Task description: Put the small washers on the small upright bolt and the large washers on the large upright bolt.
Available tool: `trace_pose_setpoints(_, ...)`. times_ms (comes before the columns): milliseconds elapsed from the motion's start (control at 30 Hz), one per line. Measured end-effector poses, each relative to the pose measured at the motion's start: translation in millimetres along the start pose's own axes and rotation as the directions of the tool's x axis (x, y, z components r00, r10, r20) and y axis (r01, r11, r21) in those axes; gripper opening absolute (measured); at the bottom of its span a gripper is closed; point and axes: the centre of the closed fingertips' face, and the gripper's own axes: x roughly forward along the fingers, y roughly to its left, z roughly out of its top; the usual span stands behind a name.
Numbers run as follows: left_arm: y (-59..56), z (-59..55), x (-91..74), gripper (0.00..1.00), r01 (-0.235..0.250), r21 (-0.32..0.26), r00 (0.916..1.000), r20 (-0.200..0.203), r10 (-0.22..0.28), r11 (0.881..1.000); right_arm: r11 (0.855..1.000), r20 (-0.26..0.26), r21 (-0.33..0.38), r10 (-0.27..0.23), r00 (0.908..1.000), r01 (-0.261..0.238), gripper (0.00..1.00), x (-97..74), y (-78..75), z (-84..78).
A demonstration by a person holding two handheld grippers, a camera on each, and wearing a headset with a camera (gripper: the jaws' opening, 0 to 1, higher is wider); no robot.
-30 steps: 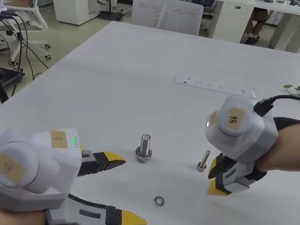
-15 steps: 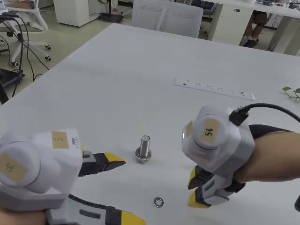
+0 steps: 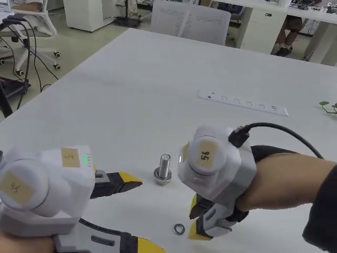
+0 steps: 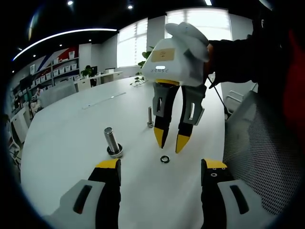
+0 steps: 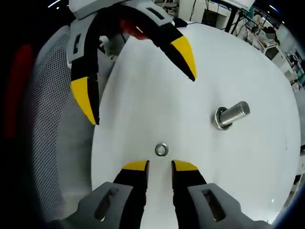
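Now, take the loose washer cleanly

The washer (image 5: 161,150) lies flat on the white table (image 3: 158,79), at about five o'clock from the large bolt (image 3: 164,169) in the head view. In the right gripper view it sits at twelve o'clock, just ahead of the right gripper (image 5: 155,167). That gripper's jaws are a narrow gap apart and empty. The large bolt stands at two o'clock from the washer. In the left gripper view the small bolt (image 4: 150,117) stands at eleven o'clock, beyond it.

The likely step is the pickup. A thin ring on a smooth top will probably skid, so bring both tips down to straddle its rim and close evenly. By its look it suits the small bolt, though I cannot be sure. The left gripper (image 3: 139,213) hangs at seven o'clock, jaws wide apart, holding nothing.
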Motion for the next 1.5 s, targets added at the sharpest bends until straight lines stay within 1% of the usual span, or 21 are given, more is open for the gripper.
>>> trace_pose_setpoints(333, 0.7, 1.0, -0.5, 0.68, -0.004, -0.001, 1.0000, 0.004, 0.004, 1.000, 1.000, -0.005, -0.022, 0.011, 0.9999, -0.011, 0.20, 8.4, -0.2, 9.2)
trace_pose_setpoints(533, 1.1, 1.7, -1.1, 0.68, -0.005, -0.001, 1.0000, 0.007, 0.005, 1.000, 1.000, -0.010, -0.025, 0.012, 0.9999, -0.013, 0.21, 11.5, -0.9, 9.9)
trace_pose_setpoints(567, 1.1, 1.8, -1.2, 0.68, -0.004, -0.001, 1.0000, 0.007, 0.004, 1.000, 1.000, -0.016, -0.022, 0.017, 0.9997, -0.017, 0.21, 12.6, 0.1, 9.3)
trace_pose_setpoints(633, 1.2, 1.8, -1.3, 0.68, -0.005, 0.000, 1.0000, 0.007, 0.005, 1.000, 0.999, -0.026, -0.035, 0.010, 0.9996, -0.011, 0.21, 15.5, 0.0, 8.0)
trace_pose_setpoints(733, 1.7, 2.0, -1.7, 0.68, -0.006, -0.001, 1.0000, 0.007, 0.006, 1.000, 0.999, -0.021, -0.029, 0.013, 0.9997, -0.013, 0.21, 14.4, -0.3, 9.6)
trace_pose_setpoints(967, 1.2, 3.1, -1.9, 0.68, -0.005, 0.002, 1.0000, 0.008, 0.005, 1.000, 0.997, -0.045, -0.071, -0.021, 0.9988, 0.018, 0.19, 16.0, -1.8, 9.0)
trace_pose_setpoints(1233, 0.9, 3.9, -2.4, 0.67, -0.008, 0.005, 0.9999, 0.009, 0.008, 1.000, 0.997, -0.055, -0.066, -0.033, 0.9980, 0.029, 0.19, 15.7, -2.0, 9.0)
trace_pose_setpoints(1300, 1.1, 4.2, -2.6, 0.67, -0.009, 0.005, 0.9999, 0.011, 0.009, 1.000, 0.998, -0.053, -0.061, -0.033, 0.9980, 0.030, 0.18, 15.7, -1.4, 8.9)
trace_pose_setpoints(1433, 1.9, 4.1, -2.9, 0.67, -0.011, 0.004, 0.9999, 0.012, 0.011, 1.000, 0.997, -0.048, -0.073, -0.034, 0.9983, 0.030, 0.15, 15.8, 1.0, 8.6)
trace_pose_setpoints(1500, 2.0, 3.9, -2.8, 0.67, -0.011, 0.004, 0.9999, 0.012, 0.011, 1.000, 0.999, -0.024, -0.046, -0.013, 0.9996, 0.012, 0.14, 15.6, -0.4, 8.8)
